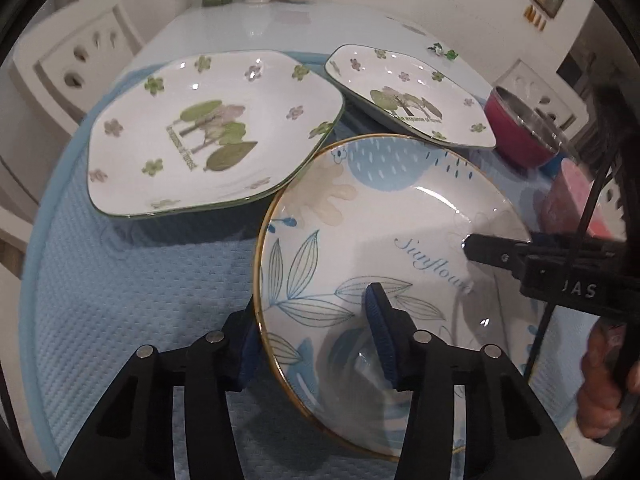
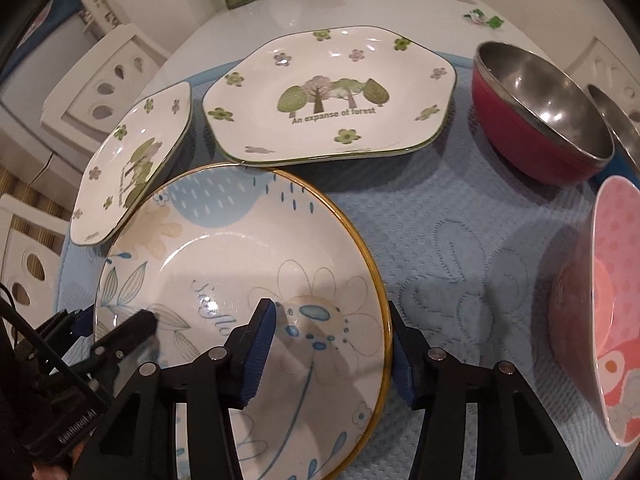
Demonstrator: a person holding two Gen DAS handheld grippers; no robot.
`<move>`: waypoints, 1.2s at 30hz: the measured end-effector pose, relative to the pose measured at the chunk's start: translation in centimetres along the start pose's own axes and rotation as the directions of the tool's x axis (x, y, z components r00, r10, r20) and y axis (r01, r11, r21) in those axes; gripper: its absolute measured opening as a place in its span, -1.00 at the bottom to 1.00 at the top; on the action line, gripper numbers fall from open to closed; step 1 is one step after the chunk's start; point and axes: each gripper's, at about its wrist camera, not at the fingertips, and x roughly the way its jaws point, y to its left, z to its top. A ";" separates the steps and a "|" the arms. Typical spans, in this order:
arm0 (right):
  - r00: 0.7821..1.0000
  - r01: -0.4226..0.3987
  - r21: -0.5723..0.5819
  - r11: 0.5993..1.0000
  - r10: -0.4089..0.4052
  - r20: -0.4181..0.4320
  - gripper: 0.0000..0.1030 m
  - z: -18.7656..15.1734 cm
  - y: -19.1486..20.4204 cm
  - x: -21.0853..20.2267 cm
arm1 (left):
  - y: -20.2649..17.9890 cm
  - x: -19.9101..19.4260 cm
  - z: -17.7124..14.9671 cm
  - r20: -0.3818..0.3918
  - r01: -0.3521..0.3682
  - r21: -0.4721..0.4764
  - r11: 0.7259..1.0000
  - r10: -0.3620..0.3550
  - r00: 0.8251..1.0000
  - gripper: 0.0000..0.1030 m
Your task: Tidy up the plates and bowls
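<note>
Both grippers straddle rim of round gold-edged ceramic "Sunflower" plate [image 1: 372, 216] on blue quilted mat [image 1: 132, 280]. L gripper [image 1: 312, 340] & R gripper [image 2: 332, 348]: jaws part-spread, pads not clearly pressing.

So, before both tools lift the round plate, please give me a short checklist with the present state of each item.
1. Left tool straddles the round plate's rim, one finger inside, one outside: ok.
2. Right tool straddles the opposite rim the same way: ok.
3. Pads pressing firmly on the rim: cannot tell; gaps still seem visible on both sides.
4. Round plate free of neighbours: not ok; its far edge meets or overlaps the two forest plates.
5. Red bowl and pink bowl stand apart from the plate: ok.
</note>
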 end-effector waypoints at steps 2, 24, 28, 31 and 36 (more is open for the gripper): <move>1.000 -0.010 -0.003 1.000 0.010 0.000 -0.02 -0.4 0.0 -0.4 | 0.5 -0.1 0.0 -0.006 0.025 -0.032 0.999 -0.026 1.000 -0.14; 0.990 -0.066 -0.044 0.997 0.060 -0.131 -0.02 -10.6 5.6 -4.2 | 3.1 -8.5 -8.4 -0.024 -0.028 -0.130 0.991 0.026 0.999 -0.14; 0.986 -0.057 -0.058 0.997 0.047 -0.159 -0.03 -11.5 6.1 -3.3 | 3.5 -8.0 -9.5 -0.040 -0.034 -0.145 0.989 0.029 0.999 -0.14; 0.988 -0.051 -0.055 0.997 0.042 -0.148 -0.03 -11.6 6.1 -3.3 | 3.9 -7.4 -9.8 -0.041 -0.026 -0.174 0.984 0.020 0.999 -0.14; 0.994 -0.037 -0.077 0.996 0.029 -0.102 -0.03 -10.9 6.5 -4.4 | 4.3 -7.0 -10.2 -0.051 -0.034 -0.188 0.982 0.024 0.998 -0.15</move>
